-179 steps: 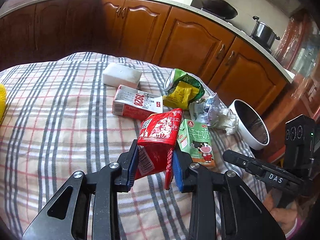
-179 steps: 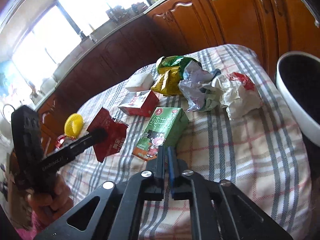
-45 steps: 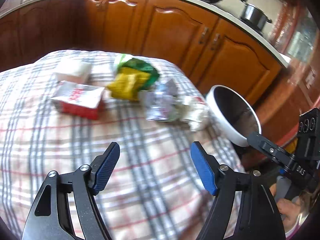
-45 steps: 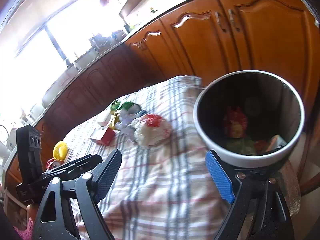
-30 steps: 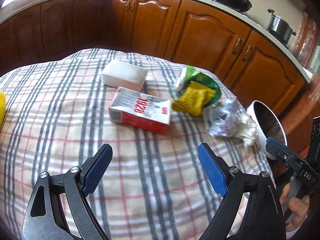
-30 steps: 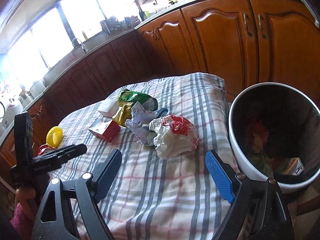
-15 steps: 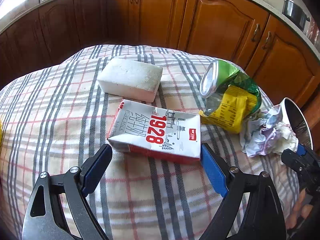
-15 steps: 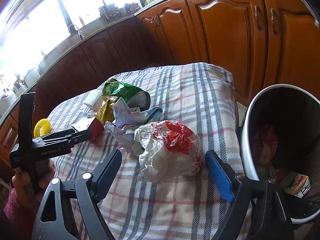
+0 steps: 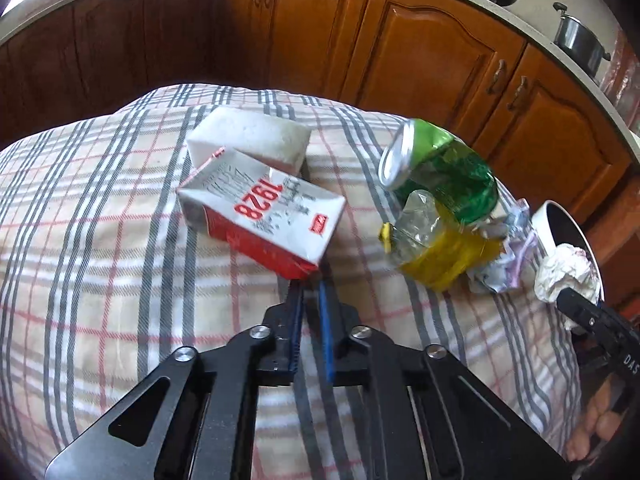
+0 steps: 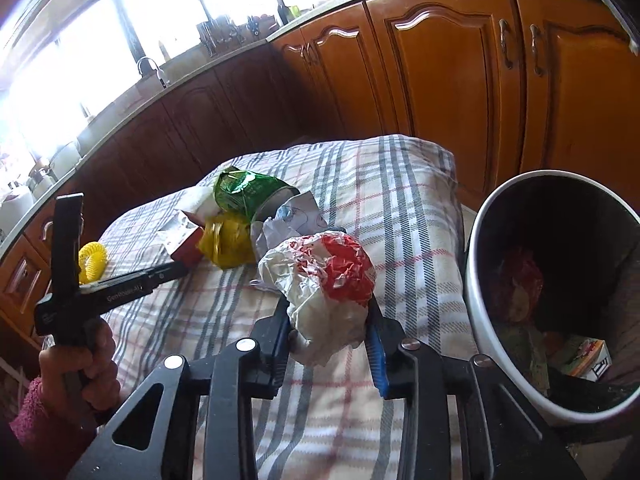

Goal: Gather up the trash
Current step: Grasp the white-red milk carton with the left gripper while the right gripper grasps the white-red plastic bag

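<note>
A white and red milk carton [image 9: 264,208] marked 1928 lies tilted on the plaid cloth [image 9: 100,248]. My left gripper [image 9: 310,280] is shut, pinching the carton's near red corner. In the right wrist view a crumpled white and red bag [image 10: 320,276] sits between the blue pads of my right gripper [image 10: 327,308]. Its jaws are closing and both pads press into the bag. The white bin [image 10: 476,280] stands just right of the bag, off the table edge, with trash inside. The same bag [image 9: 564,268] shows in the left wrist view in front of the bin [image 9: 546,212].
Behind the carton lies a white block [image 9: 248,136]. To its right are a crushed green can [image 9: 440,172], a yellow wrapper [image 9: 440,252] and crumpled paper [image 9: 500,268]. A yellow coil [image 10: 94,260] sits at the table's far left. Wooden cabinets [image 10: 440,80] ring the table.
The left gripper came down to the carton and its jaws went from wide to shut on the corner; the carton turned. The right jaws closed in on the crumpled bag.
</note>
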The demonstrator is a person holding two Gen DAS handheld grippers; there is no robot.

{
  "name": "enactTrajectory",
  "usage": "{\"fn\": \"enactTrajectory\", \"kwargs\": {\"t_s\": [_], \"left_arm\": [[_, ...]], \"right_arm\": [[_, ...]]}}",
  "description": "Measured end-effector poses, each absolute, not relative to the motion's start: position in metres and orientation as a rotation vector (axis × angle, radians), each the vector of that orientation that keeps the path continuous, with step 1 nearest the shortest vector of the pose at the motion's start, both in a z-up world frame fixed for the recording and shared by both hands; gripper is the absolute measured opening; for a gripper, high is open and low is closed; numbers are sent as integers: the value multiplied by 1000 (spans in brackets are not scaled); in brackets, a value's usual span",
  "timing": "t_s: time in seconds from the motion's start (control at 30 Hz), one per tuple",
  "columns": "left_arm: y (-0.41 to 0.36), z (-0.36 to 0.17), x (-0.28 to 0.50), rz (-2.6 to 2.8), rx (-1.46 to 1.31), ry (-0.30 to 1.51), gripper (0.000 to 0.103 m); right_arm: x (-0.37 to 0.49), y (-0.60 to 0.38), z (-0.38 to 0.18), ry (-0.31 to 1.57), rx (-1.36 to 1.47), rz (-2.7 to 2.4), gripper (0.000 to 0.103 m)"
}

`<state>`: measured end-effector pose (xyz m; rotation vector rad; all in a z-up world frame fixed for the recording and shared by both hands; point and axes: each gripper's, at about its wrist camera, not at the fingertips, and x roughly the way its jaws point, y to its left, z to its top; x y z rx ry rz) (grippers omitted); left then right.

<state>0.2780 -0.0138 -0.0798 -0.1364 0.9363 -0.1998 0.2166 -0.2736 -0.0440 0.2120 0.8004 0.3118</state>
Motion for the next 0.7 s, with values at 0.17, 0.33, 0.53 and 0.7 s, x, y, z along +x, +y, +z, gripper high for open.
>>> {"fn": "enactTrajectory", "kwargs": {"t_s": [0.17,0.33,0.53,0.7], "left_arm": [[-15,-70,262,-193,-157,922,21],[-6,-61,278,-125,-221,903,69],[-9,-69,321,21,-251,965,85],[-10,-81,333,64,-237,1000,75]], "right_arm": [[201,-274,-37,789,216,325,33],[195,-277,-35,779,236,330,33],[197,-278,-40,793,259,336,33],[197,-272,-42,800,251,352,33]]}}
